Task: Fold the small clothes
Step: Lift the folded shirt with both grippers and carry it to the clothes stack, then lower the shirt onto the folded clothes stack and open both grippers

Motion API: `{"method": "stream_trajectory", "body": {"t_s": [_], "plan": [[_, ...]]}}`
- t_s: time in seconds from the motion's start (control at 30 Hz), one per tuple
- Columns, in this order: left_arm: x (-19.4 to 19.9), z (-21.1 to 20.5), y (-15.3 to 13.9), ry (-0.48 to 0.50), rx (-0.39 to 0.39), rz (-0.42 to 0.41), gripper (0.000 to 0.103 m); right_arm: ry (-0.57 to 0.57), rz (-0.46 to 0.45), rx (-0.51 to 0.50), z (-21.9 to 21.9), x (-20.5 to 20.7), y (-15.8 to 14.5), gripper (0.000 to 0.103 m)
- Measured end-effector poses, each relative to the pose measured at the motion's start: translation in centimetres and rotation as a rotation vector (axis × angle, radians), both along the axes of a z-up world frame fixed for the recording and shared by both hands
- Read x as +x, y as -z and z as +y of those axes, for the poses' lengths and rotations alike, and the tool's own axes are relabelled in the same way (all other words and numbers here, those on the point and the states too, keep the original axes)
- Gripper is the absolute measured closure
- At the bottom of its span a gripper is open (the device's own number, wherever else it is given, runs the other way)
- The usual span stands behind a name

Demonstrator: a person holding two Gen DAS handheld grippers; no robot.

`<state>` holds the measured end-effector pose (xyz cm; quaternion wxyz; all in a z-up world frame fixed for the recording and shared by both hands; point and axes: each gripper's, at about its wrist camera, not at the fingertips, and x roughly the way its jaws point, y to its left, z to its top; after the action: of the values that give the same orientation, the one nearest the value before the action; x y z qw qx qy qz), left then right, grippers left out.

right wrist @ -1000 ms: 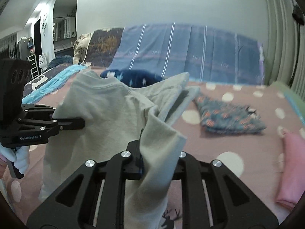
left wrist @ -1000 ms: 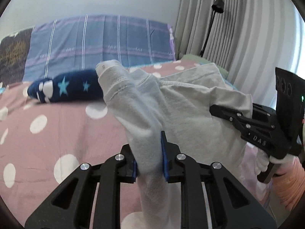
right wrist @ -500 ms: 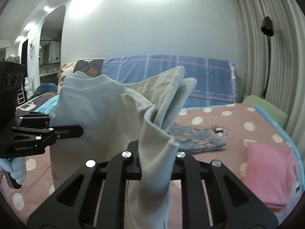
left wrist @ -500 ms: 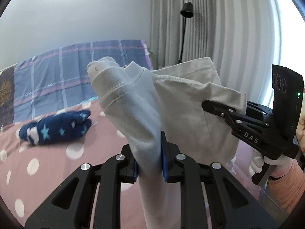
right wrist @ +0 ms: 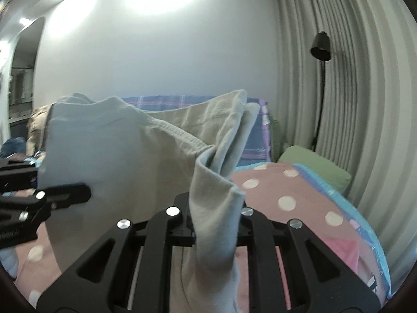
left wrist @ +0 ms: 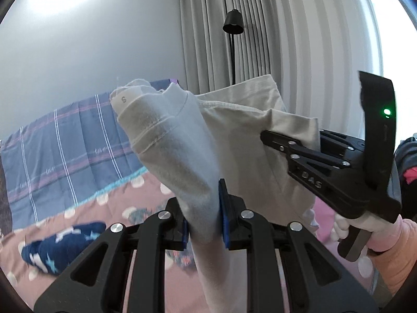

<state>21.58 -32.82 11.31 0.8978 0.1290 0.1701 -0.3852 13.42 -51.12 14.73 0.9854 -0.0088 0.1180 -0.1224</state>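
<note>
Beige garment [left wrist: 234,130] is held aloft above the bed [right wrist: 286,190], pinched by left hand-held gripper [left wrist: 203,208] and right hand-held gripper [right wrist: 216,221].

The letter "S" is printed on the neck label [left wrist: 122,100] of the pale shirt [left wrist: 182,151]. "DAS" is marked on the right gripper [left wrist: 311,181].

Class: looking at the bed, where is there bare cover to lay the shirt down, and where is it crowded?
Free: the dotted cover between shirt and green pillow. Crowded: the star garment beside the left gripper; pink cloth at the right edge.
</note>
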Motion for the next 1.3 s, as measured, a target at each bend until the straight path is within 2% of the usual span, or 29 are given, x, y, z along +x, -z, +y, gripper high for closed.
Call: {"method": "stream_trajectory", "body": {"t_s": [0.2, 0.33, 0.37, 0.4, 0.43, 0.47, 0.5, 0.53, 0.57, 0.6, 0.63, 0.73, 0.77, 0.8, 0.83, 0.87, 0.93, 1.07, 1.17, 1.23, 1.27, 1.3], "plan": [[5.3, -2.1, 0.0, -0.037, -0.012, -0.003, 0.084, 0.064, 0.035, -0.023, -2.6, 7.8, -1.1, 0.089], [10.9, -3.1, 2.4, -0.111, -0.014, 0.035, 0.083, 0.095, 0.082, -0.030, -3.6, 13.7, 0.6, 0.088], [12.6, -3.3, 3.3, -0.144, -0.010, 0.041, 0.080, 0.123, 0.093, -0.041, -3.8, 15.3, 1.4, 0.086], [14.2, -3.5, 4.3, -0.181, -0.004, 0.040, 0.069, 0.192, 0.115, -0.068, -4.2, 17.3, 2.7, 0.073], [16.3, -3.5, 6.0, -0.270, 0.015, 0.036, 0.052, 0.254, 0.147, -0.086, -4.3, 18.7, 3.9, 0.056], [18.3, -3.3, 7.7, -0.335, 0.038, 0.065, 0.051, 0.310, 0.182, -0.090, -4.7, 19.8, 5.3, 0.050], [19.3, -3.2, 8.8, -0.345, 0.049, 0.101, 0.051, 0.335, 0.213, -0.057, -5.2, 20.7, 7.2, 0.049], [21.0, -2.7, 11.2, -0.355, 0.065, 0.174, 0.051, 0.328, 0.239, -0.001, -5.8, 21.1, 9.1, 0.049], [21.6, -2.4, 12.4, -0.363, 0.073, 0.203, 0.051, 0.317, 0.258, 0.029, -6.3, 21.2, 10.3, 0.049], [22.1, -2.2, 13.8, -0.361, 0.087, 0.228, 0.050, 0.289, 0.307, 0.064, -6.5, 21.3, 12.8, 0.049], [22.4, -2.0, 15.7, -0.350, 0.123, 0.248, 0.050, 0.270, 0.340, 0.069, -6.4, 21.3, 14.4, 0.049], [22.8, -2.5, 20.6, -0.288, 0.252, 0.314, 0.049, 0.243, 0.474, 0.046, -6.0, 21.2, 19.8, 0.048], [22.5, -2.6, 21.8, -0.271, 0.276, 0.313, 0.049, 0.232, 0.521, 0.066, -6.1, 21.3, 21.4, 0.048], [21.9, -2.4, 22.6, -0.266, 0.283, 0.273, 0.048, 0.227, 0.520, 0.109, -6.5, 20.9, 22.4, 0.048], [20.5, -2.4, 22.9, -0.281, 0.283, 0.179, 0.048, 0.223, 0.501, 0.145, -6.5, 20.5, 22.5, 0.045], [19.8, -2.6, 22.9, -0.288, 0.297, 0.139, 0.048, 0.221, 0.491, 0.176, -6.8, 20.5, 22.5, 0.043], [18.9, -2.5, 22.5, -0.290, 0.310, 0.112, 0.049, 0.229, 0.493, 0.233, -7.6, 20.1, 22.5, 0.038], [17.0, -0.8, 21.0, -0.293, 0.242, 0.127, 0.048, 0.258, 0.454, 0.243, -6.5, 18.0, 21.2, 0.038], [14.4, 1.0, 19.4, -0.269, 0.182, 0.161, 0.043, 0.242, 0.405, 0.221, -4.5, 14.2, 19.2, 0.038], [11.6, 2.1, 18.4, -0.249, 0.142, 0.167, 0.029, 0.187, 0.374, 0.186, -2.3, 10.7, 18.1, 0.035], [10.1, 2.6, 17.9, -0.231, 0.120, 0.157, 0.026, 0.171, 0.355, 0.166, -1.2, 9.1, 17.7, 0.028], [8.5, 3.2, 17.4, -0.230, 0.104, 0.139, 0.017, 0.155, 0.313, 0.138, 0.2, 6.7, 17.1, 0.020]]}}
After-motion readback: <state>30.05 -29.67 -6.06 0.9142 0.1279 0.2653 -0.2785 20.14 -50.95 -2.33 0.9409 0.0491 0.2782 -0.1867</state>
